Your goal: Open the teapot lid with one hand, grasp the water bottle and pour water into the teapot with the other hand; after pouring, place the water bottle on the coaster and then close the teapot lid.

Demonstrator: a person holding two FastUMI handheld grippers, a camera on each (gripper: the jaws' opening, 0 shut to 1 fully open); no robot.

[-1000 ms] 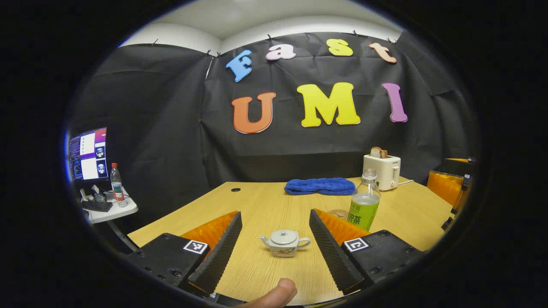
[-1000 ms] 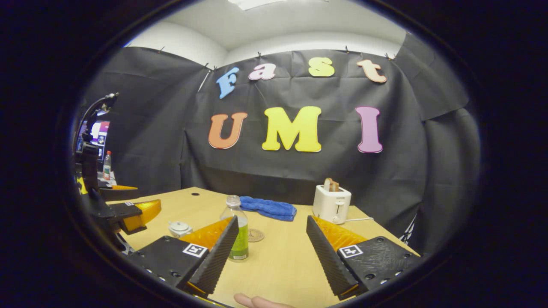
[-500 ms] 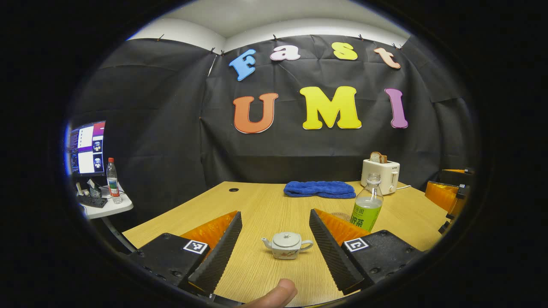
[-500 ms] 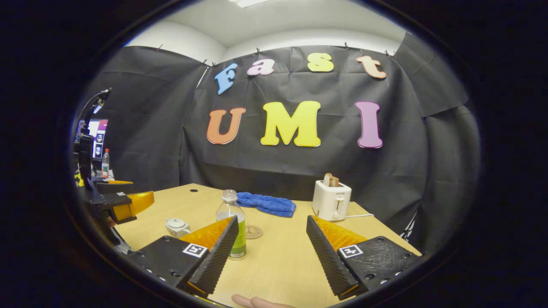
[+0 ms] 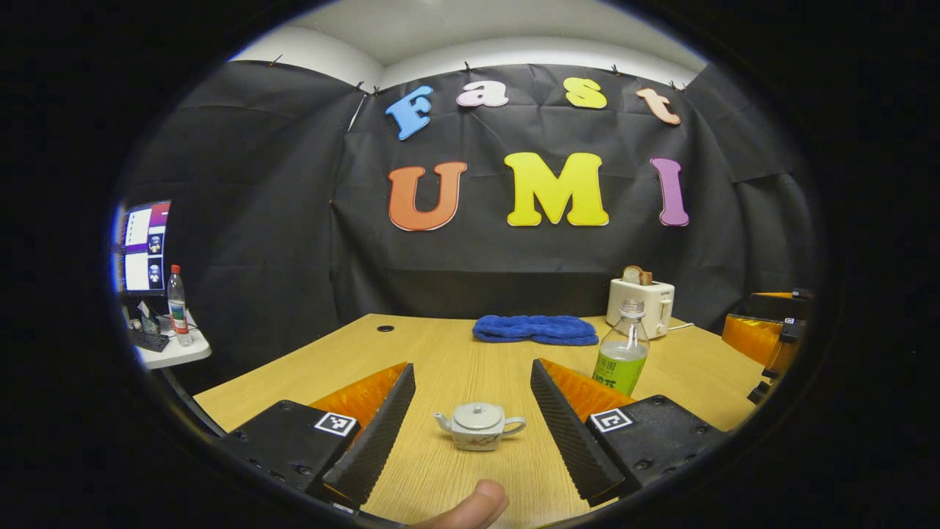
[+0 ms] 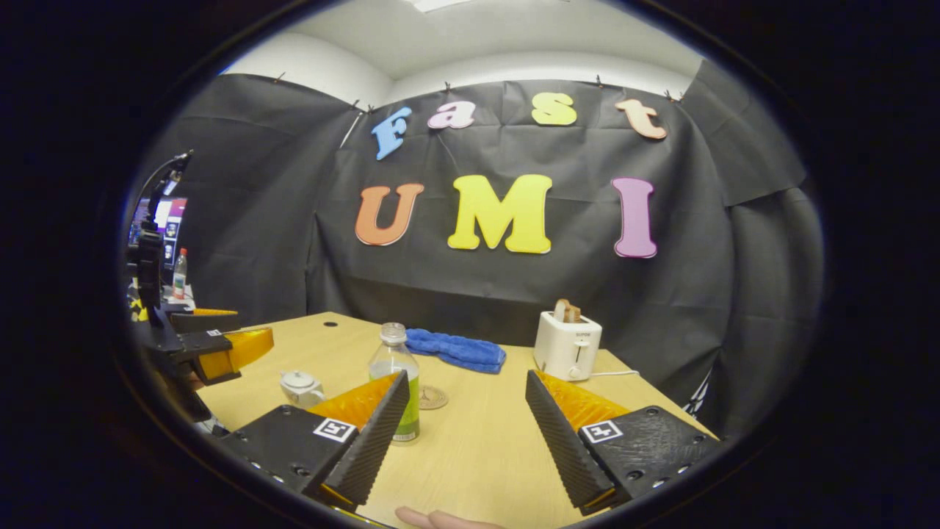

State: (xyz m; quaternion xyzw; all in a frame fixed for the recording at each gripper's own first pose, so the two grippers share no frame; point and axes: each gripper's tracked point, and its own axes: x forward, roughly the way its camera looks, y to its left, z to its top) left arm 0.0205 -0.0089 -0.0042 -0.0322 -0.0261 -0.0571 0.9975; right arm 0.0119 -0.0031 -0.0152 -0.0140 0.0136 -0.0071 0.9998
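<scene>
Sitting on the table (image 5: 455,353) with its lid on, the teapot (image 5: 479,425) is dead ahead of the left claw (image 5: 470,433), framed between its wide-apart fingers, spout left and handle right, so that hand looks nearer for the lid. The water bottle (image 6: 396,382) stands upright ahead and left of the right claw (image 6: 466,437), also spread apart and holding nothing, with the coaster (image 6: 432,397) just behind the bottle.
</scene>
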